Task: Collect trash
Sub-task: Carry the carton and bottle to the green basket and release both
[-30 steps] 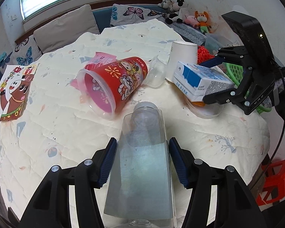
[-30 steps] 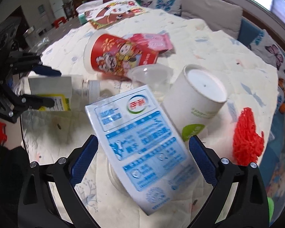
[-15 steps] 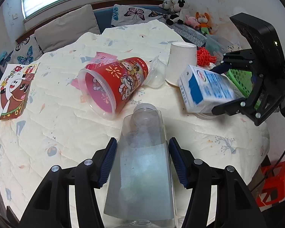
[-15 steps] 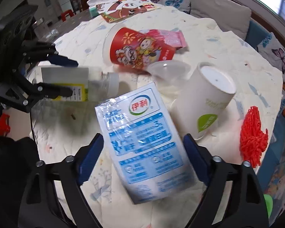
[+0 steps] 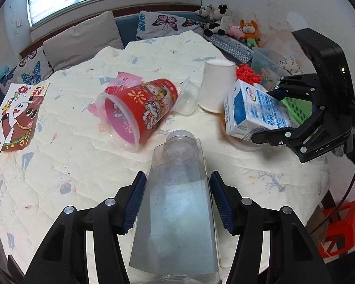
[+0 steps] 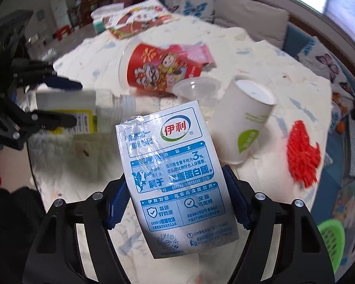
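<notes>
A: Left claw (image 5: 177, 198): what's seen?

B: Clamped on a clear bottle (image 5: 177, 189), both blue pads pressed to its flat sides. Cap end is pointed away from the claw, over the desk (image 5: 59, 165). In the right view the same claw (image 6: 70, 101) is seen at the desk's edge w/ the bottle (image 6: 87, 111) held roughly level, yellow label showing.

A: Right claw (image 6: 177, 198)?

B: Jaws are closing. A carton (image 6: 177, 165), white and blue, is between the pads, which are seen against its edges on both sides. It's tilted, top end leaning left. From the left view, the claw (image 5: 279, 116) and carton (image 5: 255, 111) are seen near the desk's right edge; the carton's lower corner looks to be just over a clear lid there, contact can't be told.

A: And beyond them?

B: A white paper cup (image 6: 243, 123) is stood upside down, just right of the carton's top. A small clear cup (image 6: 196, 90) is lying beside it, touching or nearly touching a red cup (image 6: 158, 71) laid on its side, mouth toward the left claw's side. A pink wrapper (image 6: 201, 52) is partly hidden behind the red cup. Red netting (image 6: 303, 151) is lying right of the paper cup, apart from it.

A: Further out?

B: A cartoon picture (image 5: 16, 116) at the desk's far left edge in the left view. A green basket (image 6: 331, 239) is glimpsed off the desk's right side. Cushions (image 5: 82, 40) and plush toys (image 5: 227, 21) are lined up under the window.
</notes>
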